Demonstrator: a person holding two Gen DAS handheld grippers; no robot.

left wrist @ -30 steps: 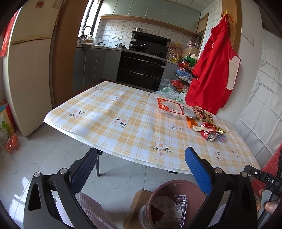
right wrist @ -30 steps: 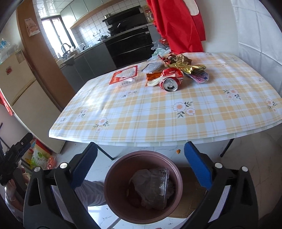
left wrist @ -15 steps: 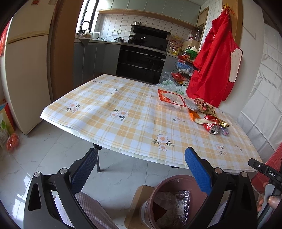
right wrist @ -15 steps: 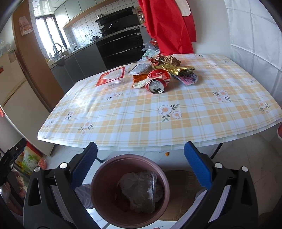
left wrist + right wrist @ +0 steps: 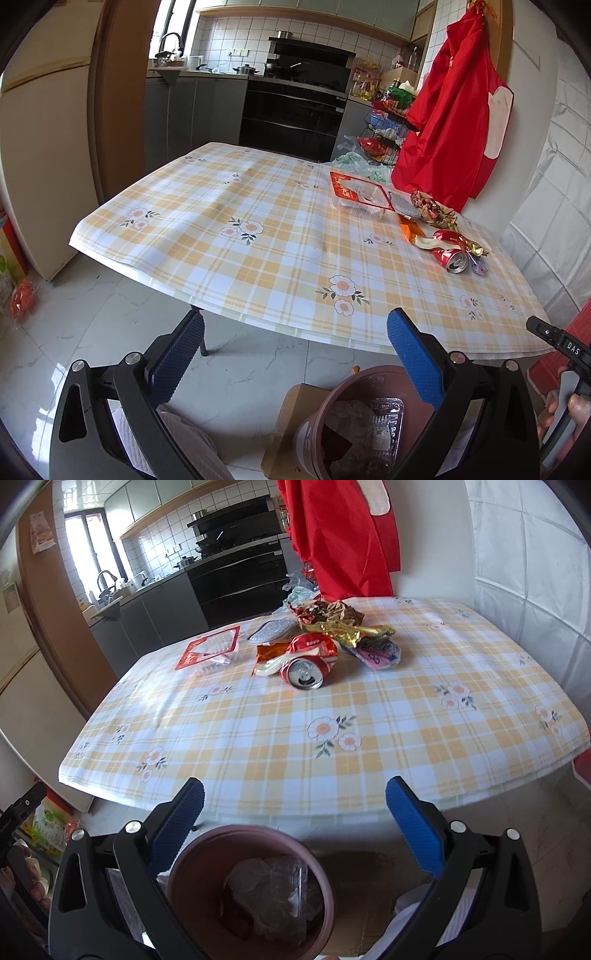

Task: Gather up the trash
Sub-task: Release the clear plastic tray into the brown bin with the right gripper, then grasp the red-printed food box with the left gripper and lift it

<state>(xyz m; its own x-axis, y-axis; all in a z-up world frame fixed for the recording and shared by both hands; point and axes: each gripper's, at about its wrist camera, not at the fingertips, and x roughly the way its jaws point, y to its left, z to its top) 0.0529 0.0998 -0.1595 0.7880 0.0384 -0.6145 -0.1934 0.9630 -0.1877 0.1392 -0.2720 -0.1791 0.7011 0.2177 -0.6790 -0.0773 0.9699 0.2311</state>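
Note:
A pile of trash lies at the table's far right: a crushed red can (image 5: 451, 257) (image 5: 308, 671), gold and red wrappers (image 5: 432, 211) (image 5: 341, 622), an orange packet (image 5: 410, 230) and a clear tray with a red rim (image 5: 356, 194) (image 5: 211, 651). A brown bin (image 5: 354, 384) (image 5: 207, 853) on the floor below the table's near edge holds crumpled clear plastic. My left gripper (image 5: 295, 345) is open above the floor and bin, short of the table. My right gripper (image 5: 294, 810) is open over the bin, empty.
The checked tablecloth covers the table (image 5: 266, 240) (image 5: 369, 720). A flat cardboard piece (image 5: 288, 417) lies under the bin. A red apron (image 5: 454, 122) hangs on the wall at right. Kitchen cabinets and an oven (image 5: 291, 110) stand behind; a fridge (image 5: 40, 147) stands at left.
Both grippers have risen and pulled back a little, so the table sits lower and fuller in each view. Both stay open and empty. The trash on the table has not moved.

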